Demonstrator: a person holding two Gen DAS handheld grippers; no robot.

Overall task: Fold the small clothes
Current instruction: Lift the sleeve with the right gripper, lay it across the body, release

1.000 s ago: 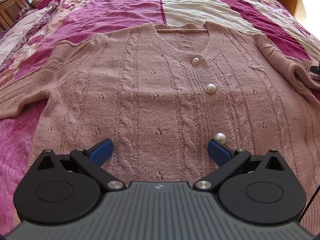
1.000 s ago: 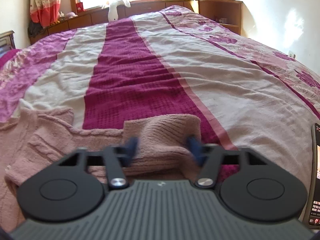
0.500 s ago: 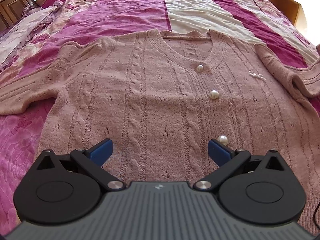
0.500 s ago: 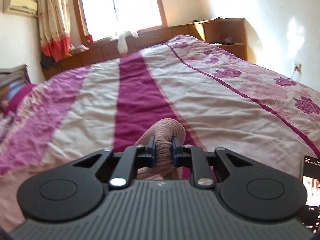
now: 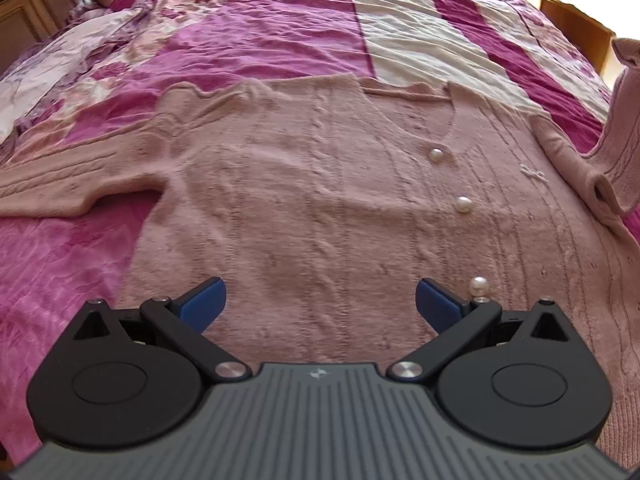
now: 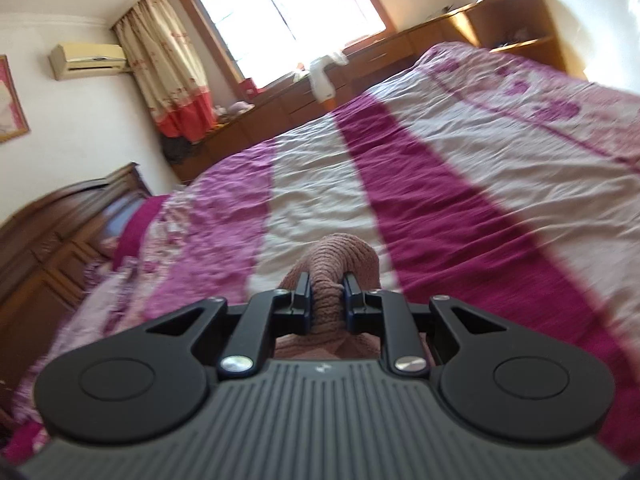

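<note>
— While we have the right gripper [image 6: 326,304] up off the bed [image 6: 460,184], where does the sleeve [image 6: 334,256] sit against the rest of the cardigan [image 5: 320,200]?

— Our right jaws are pinched shut on the sleeve cuff, which bulges out just past them. In the left wrist view that same sleeve rises at the far right edge, lifted clear of the bed, while the body lies flat, front up, neckline away from us and pearl buttons [image 5: 464,204] running down the placket.

— And our left gripper [image 5: 320,300]?

— It hovers low over the hem end of the body, jaws spread wide, holding nothing. We cannot tell whether its tips touch the knit.

— So which way do we judge the fold goes?

— The sleeve's long axis runs out sideways from the right shoulder, so we judge it must swing leftward, across the button line, to lie over the chest. Our right gripper is the one already on it; the left is nearer the other sleeve [image 5: 60,188], stretched flat to the left.

— Any risk?

— We think the loose knit could drag the shoulder along.
</note>
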